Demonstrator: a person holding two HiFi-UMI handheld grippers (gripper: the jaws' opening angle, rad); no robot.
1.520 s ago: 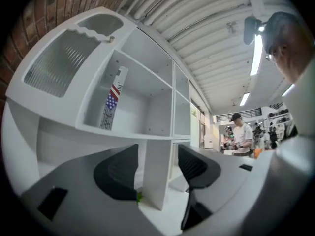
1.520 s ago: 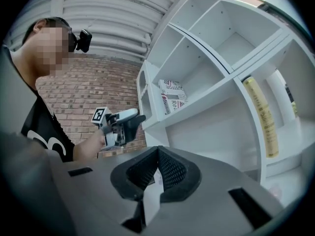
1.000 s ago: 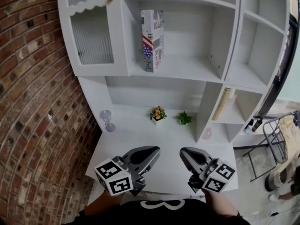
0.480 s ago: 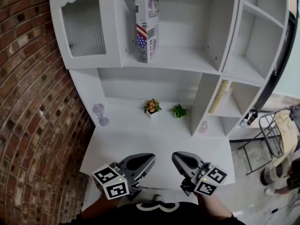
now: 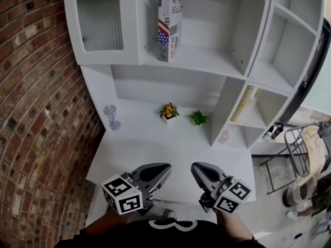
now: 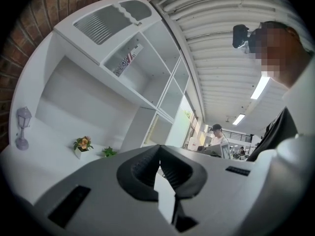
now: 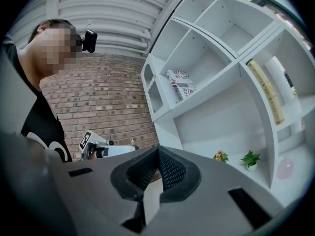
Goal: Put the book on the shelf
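The book [image 5: 169,26], with a flag pattern on its cover, stands upright on the upper white shelf [image 5: 201,61], against the compartment's left wall. It also shows as a small book [image 6: 127,64] in the left gripper view and as a book [image 7: 182,84] in the right gripper view. My left gripper [image 5: 164,170] and right gripper [image 5: 196,170] hover side by side low over the near edge of the white desk [image 5: 155,154], far below the book. Both are shut with nothing between their jaws.
A small flower pot [image 5: 168,112] and a green plant [image 5: 198,119] stand on the desk's back. A glass goblet [image 5: 111,117] is at the left by the brick wall [image 5: 36,112]. A tan book [image 5: 244,105] leans in a right cubby. A wire rack [image 5: 305,154] stands at right.
Both grippers stay shut and keep their place low at the desk's near edge. The head view has shifted slightly, so the shelf unit sits a little differently in frame.
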